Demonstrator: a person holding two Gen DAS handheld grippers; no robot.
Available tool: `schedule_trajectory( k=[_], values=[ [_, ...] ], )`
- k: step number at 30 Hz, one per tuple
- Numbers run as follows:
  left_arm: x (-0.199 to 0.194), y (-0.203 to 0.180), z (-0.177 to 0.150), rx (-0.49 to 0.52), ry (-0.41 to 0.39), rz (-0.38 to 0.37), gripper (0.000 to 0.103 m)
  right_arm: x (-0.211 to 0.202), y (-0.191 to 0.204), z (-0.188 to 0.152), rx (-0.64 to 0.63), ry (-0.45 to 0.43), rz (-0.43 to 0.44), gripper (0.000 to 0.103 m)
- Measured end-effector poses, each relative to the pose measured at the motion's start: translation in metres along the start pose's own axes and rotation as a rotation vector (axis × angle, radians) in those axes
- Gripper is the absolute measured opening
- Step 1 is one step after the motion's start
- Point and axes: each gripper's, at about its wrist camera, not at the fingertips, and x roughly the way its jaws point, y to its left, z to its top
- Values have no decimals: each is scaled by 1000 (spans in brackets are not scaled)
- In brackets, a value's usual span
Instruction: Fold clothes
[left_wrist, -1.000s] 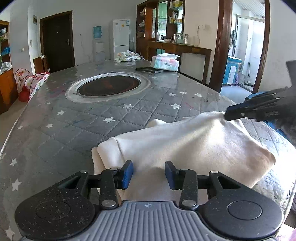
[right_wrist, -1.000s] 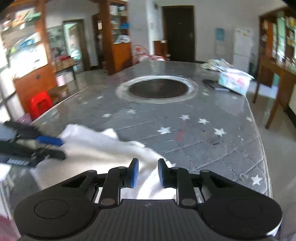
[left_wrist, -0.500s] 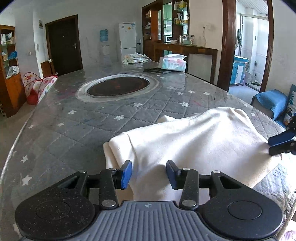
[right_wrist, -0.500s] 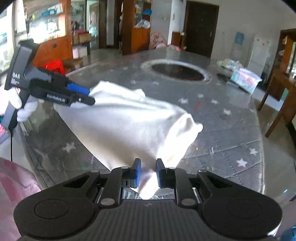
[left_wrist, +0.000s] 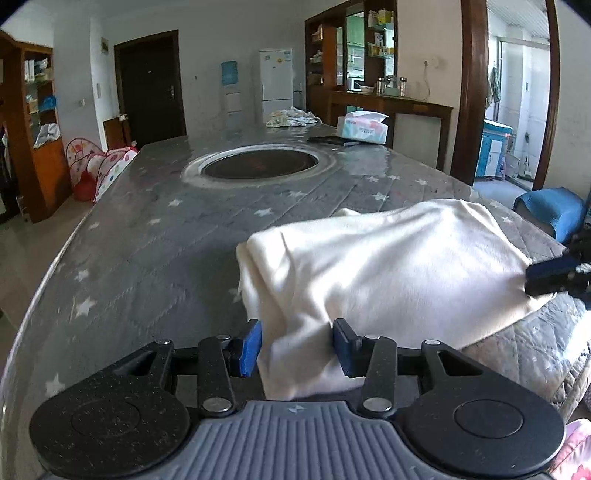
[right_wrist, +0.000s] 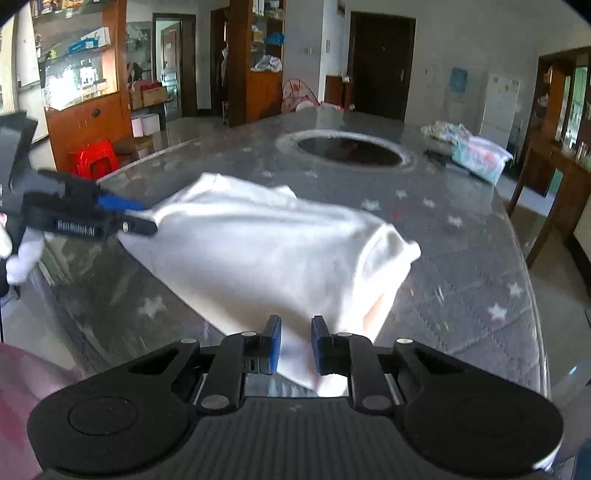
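A cream cloth (left_wrist: 388, 266) (right_wrist: 258, 251), folded into layers, hangs stretched between both grippers above the near end of the grey star-patterned table (left_wrist: 147, 240). My left gripper (left_wrist: 297, 349) is shut on a thick bunch at one end, so its blue pads stay well apart. From the right wrist view, the left gripper (right_wrist: 136, 218) pinches the cloth's left corner. My right gripper (right_wrist: 295, 345) is shut on the other end with a narrow gap, and it shows as the right gripper (left_wrist: 532, 277) at the frame's right edge. The far fold sags toward the table.
A round dark recess (left_wrist: 258, 166) sits mid-table. Beyond it lie a tissue pack (left_wrist: 364, 127), a dark flat object (left_wrist: 328, 139) and a crumpled clothes pile (left_wrist: 291, 116). A white-gloved hand (right_wrist: 22, 254) holds the left gripper. A blue cushion (left_wrist: 554, 210) lies off the table's right side.
The cloth lay on the table a second ago; it is now lifted and pulled taut between the grippers. The right gripper has dropped lower and nearer the table's edge.
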Motion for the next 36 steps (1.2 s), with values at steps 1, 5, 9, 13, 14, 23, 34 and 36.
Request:
schedule_trajectory(
  k=[1,5,9,13,14,23,34,36],
  values=[
    [-1,1,-3,-5,0,2,46,0,3,4,-4,-10,0,17],
    [-7,4,-9,-21,-3,6,46,11,17,17,-21,-31,14,17],
    [-18,8,-9,-48,-12,9,46,23,27,25,-36,-32,35,17],
    [-27,10,-1,-81,-51,14,46,34,36,31,-45,-38,70,18],
    [-27,10,0,-85,-52,18,46,36,38,32,-48,-39,79,18],
    [0,6,3,-95,11,68,48,48,42,25,-55,-26,140,18],
    [-10,-11,15,-58,44,116,46,44,-2,42,16,-88,131,25],
    [-13,-21,24,-45,19,106,46,48,-16,46,45,-91,110,25]
  ],
)
